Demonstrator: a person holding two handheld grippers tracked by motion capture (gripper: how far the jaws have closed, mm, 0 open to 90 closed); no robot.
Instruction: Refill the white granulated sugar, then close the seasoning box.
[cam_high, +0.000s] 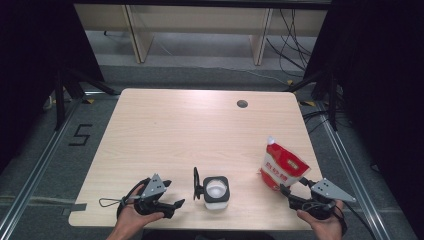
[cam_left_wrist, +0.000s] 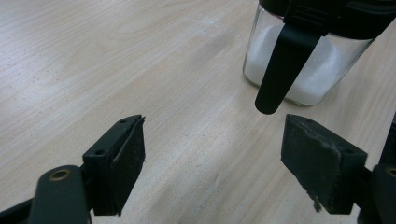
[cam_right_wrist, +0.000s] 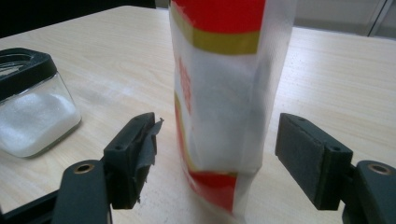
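A square glass jar (cam_high: 216, 192) of white granules stands near the table's front edge, and its black flip lid (cam_high: 197, 182) is tipped open to the left. My left gripper (cam_high: 173, 194) is open just left of the jar, apart from it. In the left gripper view the lid flap (cam_left_wrist: 285, 65) hangs in front of the jar (cam_left_wrist: 299, 70), beyond the open left gripper (cam_left_wrist: 212, 154). A red and white pouch (cam_high: 282, 165) stands upright at the right. My right gripper (cam_high: 294, 187) is open around its base. In the right gripper view the pouch (cam_right_wrist: 224, 93) sits between the right gripper's (cam_right_wrist: 215, 149) pads with gaps on both sides.
The light wooden table (cam_high: 200, 130) has a round cable hole (cam_high: 242, 104) at the back right. The pouch stands close to the table's right edge. Dark curtains flank the table, and a grey floor with cables lies beyond it.
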